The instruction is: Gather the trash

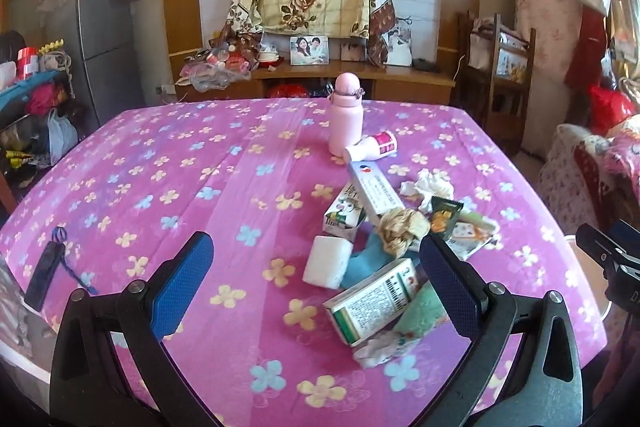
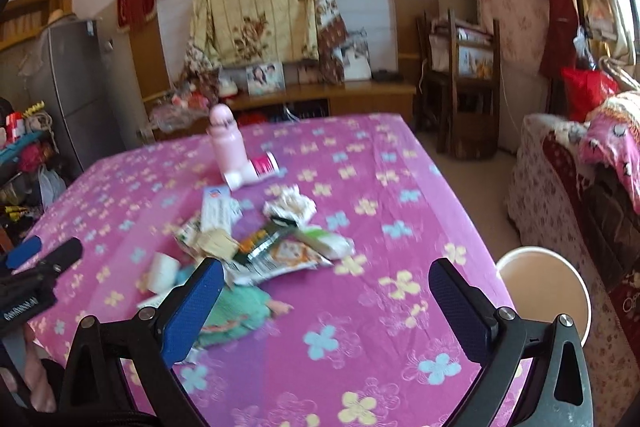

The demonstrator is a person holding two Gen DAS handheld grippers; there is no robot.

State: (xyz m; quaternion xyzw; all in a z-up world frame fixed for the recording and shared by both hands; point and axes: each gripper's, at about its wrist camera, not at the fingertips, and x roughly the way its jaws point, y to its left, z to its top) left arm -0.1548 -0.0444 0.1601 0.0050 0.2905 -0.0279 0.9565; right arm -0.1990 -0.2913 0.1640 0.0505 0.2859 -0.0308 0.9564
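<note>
A heap of trash lies on the pink flowered tablecloth: a white foam block, a medicine box, a long white carton, a crumpled tan paper, white tissue, a dark snack wrapper. My left gripper hovers open over the near side of the heap, nothing between its fingers. My right gripper is open too, above bare cloth just right of the wrappers. A white round bin stands beside the table's right edge.
A pink bottle stands behind the heap with a small white bottle lying next to it. A dark flat remote-like object lies at the table's left edge. A covered sofa is at the right, a fridge at the far left.
</note>
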